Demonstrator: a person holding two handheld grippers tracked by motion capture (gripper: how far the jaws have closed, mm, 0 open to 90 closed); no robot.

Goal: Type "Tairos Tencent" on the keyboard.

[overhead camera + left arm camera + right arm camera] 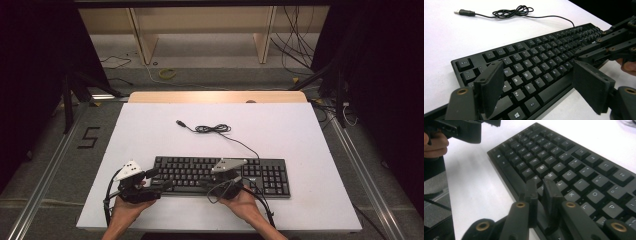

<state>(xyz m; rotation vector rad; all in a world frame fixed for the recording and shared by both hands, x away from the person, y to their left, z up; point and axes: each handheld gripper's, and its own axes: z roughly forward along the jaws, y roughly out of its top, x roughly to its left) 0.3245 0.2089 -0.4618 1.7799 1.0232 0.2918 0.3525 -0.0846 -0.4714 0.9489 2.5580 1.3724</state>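
Lengthwise left-to-right, black keyboard [222, 175], cable [220, 131] toward table's far side

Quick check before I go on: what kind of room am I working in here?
Probably a lab recording station, not an office: a white table framed by black curtains, loose cables on the floor behind, and a number 5 taped beside the table.

Keyboard [222, 175] on table [150, 130], near edge; cable [212, 129] coiled behind it.

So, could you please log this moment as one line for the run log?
left gripper: open, over keyboard left end | right gripper: shut, over keys | cable: coiled, unplugged on table
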